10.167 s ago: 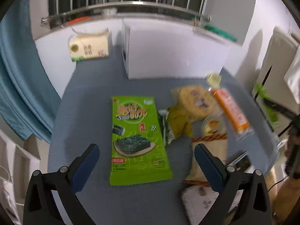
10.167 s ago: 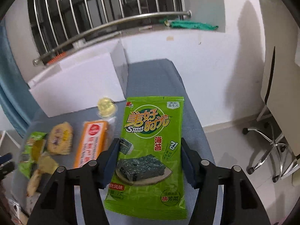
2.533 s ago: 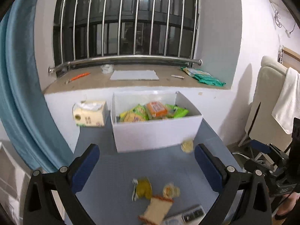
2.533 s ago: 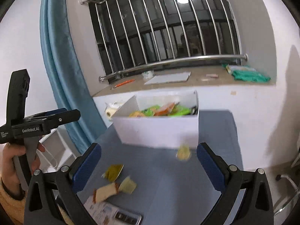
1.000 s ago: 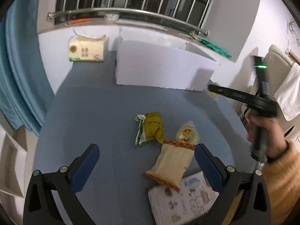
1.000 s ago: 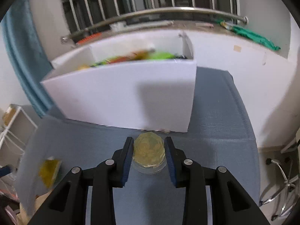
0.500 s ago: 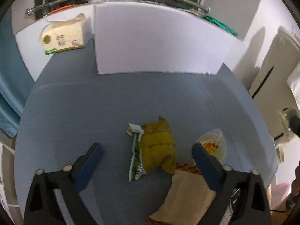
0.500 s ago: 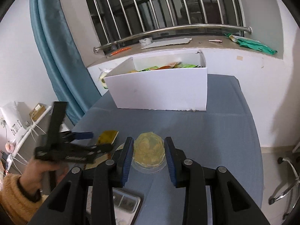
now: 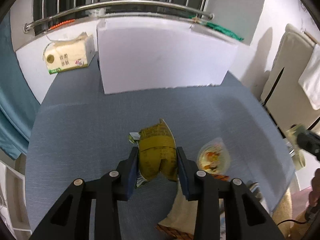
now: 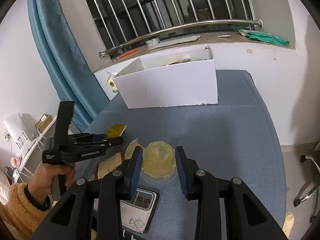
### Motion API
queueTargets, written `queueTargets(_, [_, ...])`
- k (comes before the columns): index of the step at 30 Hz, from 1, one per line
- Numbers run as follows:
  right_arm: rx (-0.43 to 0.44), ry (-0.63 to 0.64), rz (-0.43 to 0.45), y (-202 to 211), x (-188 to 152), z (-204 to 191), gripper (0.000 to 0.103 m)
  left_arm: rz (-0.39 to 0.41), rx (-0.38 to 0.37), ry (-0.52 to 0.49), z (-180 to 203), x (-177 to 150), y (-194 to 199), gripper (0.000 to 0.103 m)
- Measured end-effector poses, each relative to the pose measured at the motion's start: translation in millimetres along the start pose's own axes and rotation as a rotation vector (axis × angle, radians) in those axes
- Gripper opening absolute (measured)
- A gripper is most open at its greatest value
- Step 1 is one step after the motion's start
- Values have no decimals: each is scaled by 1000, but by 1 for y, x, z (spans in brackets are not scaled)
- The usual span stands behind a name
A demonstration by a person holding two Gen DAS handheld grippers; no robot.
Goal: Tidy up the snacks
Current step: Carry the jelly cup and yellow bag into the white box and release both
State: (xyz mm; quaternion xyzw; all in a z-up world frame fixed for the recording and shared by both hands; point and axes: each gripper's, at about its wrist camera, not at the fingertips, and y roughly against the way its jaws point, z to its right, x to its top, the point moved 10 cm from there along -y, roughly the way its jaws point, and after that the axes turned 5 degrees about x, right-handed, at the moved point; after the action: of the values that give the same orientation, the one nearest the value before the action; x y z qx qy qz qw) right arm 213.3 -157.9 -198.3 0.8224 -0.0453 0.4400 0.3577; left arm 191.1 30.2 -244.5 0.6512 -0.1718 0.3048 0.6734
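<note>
My left gripper [image 9: 157, 160] is shut on a yellow-green snack packet [image 9: 157, 152] low over the blue table. My right gripper [image 10: 159, 161] is shut on a clear yellow jelly cup [image 10: 159, 158] and holds it above the table. The white box [image 9: 164, 58] stands at the back of the table; from the right wrist view it [image 10: 170, 84] is open-topped with snacks inside. A second jelly cup [image 9: 213, 157] and a tan bread packet [image 9: 184, 214] lie right of my left gripper. The left gripper also shows in the right wrist view [image 10: 112, 138].
A tissue pack [image 9: 68, 56] sits left of the box. A white device [image 10: 138, 212] lies at the table's front edge. A blue curtain [image 10: 58, 56] hangs at the left. A white chair [image 9: 288, 80] stands to the right. Barred window behind.
My left gripper has closed on the yellow-green packet. My right gripper has lifted the jelly cup away from the box and holds it higher and nearer the table's front.
</note>
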Motion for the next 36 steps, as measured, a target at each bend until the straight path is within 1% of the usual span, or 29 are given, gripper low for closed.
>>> queueTargets(3, [-1,-8,6,0,1,0,37,45,-42,16,3,11,20,40])
queueTargets(5, [5,-11,12,0,5,0,37,89,-70,20,5,25,36,40])
queueTargets(8, [14,-12,33,1,19,1,37,141,-85,9,6,50,54,40])
queueTargets(10, [25,-10,47,1,34,2,37,175,-103,6,5,69,62,40])
queueTargets(12, [31,-1,59,0,52,2,37,209,-98,7,1,91,69,40])
queueTargets(15, [32,41,85,-5,88,0,37,268,-98,-13,-1,130,75,40])
queueTargets(17, [24,69,98,-10,108,-1,37,267,-94,-26,-1,155,70,40])
queueTargets(19, [16,73,106,-18,133,1,37,269,-88,-10,-5,181,61,40])
queueTargets(20, [12,80,112,-22,146,2,37,253,-80,3,-9,192,53,40])
queueTargets(21, [4,84,116,-29,158,5,37,233,-54,12,-14,204,41,40])
queueTargets(23, [0,69,82,-46,179,16,37,205,-11,-11,-20,221,23,40])
queueTargets(25, [-1,21,61,-61,199,30,37,174,23,-21,-24,233,6,40])
queueTargets(26, [-13,22,47,-69,205,36,37,156,25,-21,-26,237,-2,40])
queueTargets(28, [-68,24,23,-87,219,52,37,127,41,-13,-30,244,-17,40])
queueTargets(30, [-113,33,-6,-105,227,65,37,100,62,-34,-33,247,-32,44])
queueTargets(31, [-124,32,-11,-110,230,71,37,80,67,-42,-32,242,-38,50])
queueTargets(32, [-124,23,-25,-118,232,76,37,61,76,-45,-32,240,-43,69])
queueTargets(33, [-118,17,-36,-122,233,78,39,36,89,-43,-34,238,-48,84])
queueTargets(34, [-110,13,-54,-128,234,81,62,22,101,-36,-36,234,-52,103])
queueTargets(35, [-117,14,-70,-133,234,83,78,25,100,-37,-36,232,-53,103])
queueTargets(36, [-143,19,-76,-135,234,86,103,16,91,-42,-35,229,-54,103])
